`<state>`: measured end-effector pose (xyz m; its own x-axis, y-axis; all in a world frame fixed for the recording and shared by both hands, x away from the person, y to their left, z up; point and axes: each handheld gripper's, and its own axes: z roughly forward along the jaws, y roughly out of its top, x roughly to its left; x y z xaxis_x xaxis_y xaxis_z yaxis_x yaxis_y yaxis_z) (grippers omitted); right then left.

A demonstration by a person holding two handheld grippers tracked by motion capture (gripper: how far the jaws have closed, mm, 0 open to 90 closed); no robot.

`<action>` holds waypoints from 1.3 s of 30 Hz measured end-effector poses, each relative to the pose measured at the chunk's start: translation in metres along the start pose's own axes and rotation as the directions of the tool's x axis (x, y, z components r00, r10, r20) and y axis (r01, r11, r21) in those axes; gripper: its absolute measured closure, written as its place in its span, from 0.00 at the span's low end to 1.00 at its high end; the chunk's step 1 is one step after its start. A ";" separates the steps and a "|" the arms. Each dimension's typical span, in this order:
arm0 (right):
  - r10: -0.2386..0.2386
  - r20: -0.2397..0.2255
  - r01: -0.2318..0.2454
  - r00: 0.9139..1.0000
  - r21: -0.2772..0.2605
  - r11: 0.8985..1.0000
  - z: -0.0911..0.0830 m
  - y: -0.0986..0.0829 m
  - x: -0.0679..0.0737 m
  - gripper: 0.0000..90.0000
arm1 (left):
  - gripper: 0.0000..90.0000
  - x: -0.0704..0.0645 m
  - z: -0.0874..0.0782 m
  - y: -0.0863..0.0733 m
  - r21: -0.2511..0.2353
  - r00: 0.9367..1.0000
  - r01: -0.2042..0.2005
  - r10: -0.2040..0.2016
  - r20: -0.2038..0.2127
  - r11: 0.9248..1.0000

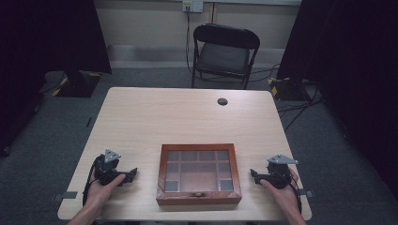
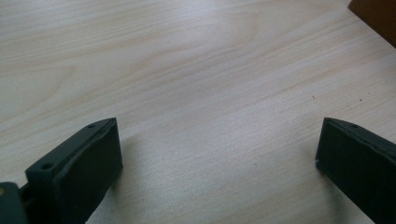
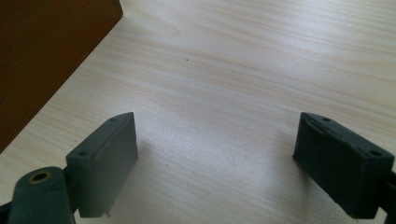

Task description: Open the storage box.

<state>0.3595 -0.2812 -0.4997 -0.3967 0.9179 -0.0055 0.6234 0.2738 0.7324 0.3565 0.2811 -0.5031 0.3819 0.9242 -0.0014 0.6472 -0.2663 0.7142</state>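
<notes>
A shallow reddish-brown wooden box with a glass-panelled lid (image 1: 198, 174) sat at the near middle of the pale wooden counter (image 1: 187, 117), roughly six o'clock from the counter's centre, its lid down and its small clasp facing the person. Through the glass, a grid of compartments showed; what lay in them could not be made out.

The left tool (image 1: 132, 174) rested low at the counter's eight o'clock, held in the person's left hand (image 1: 104, 186), its jaws pointing towards three o'clock at the box and stopping short of it. In the left gripper view, the left tool (image 2: 219, 154) stood released, jaws wide apart with bare wood grain between them, and a corner of the box (image 2: 376, 16) sat up at one o'clock, well clear of the jaws.

The right tool (image 1: 254, 175) mirrored it at the counter's four o'clock, cradled in the right hand (image 1: 281, 192), jaws aimed towards nine o'clock at the box and apart from it. In the right gripper view, the right tool (image 3: 215, 149) was also released, jaws spread wide over bare counter, with the box's brown side wall (image 3: 46, 56) looming at ten o'clock, near the left jaw but not touching it.

Farther back, a small dark round grommet (image 1: 222, 101) marked the counter at one o'clock. Beyond the far edge at twelve o'clock stood a black folding chair (image 1: 224, 54).
</notes>
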 end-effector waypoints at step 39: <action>-0.028 -0.341 -0.006 0.940 -0.097 0.995 -0.039 0.035 0.022 0.59 | 0.00 0.001 0.002 0.002 0.001 1.000 -0.011 0.011 0.012 1.000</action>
<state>0.3462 -0.2629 -0.4473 -0.6197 0.7572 0.2064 0.5576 0.2397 0.7947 0.3592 0.2812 -0.5030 0.3966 0.9180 -0.0022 0.6437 -0.2764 0.7136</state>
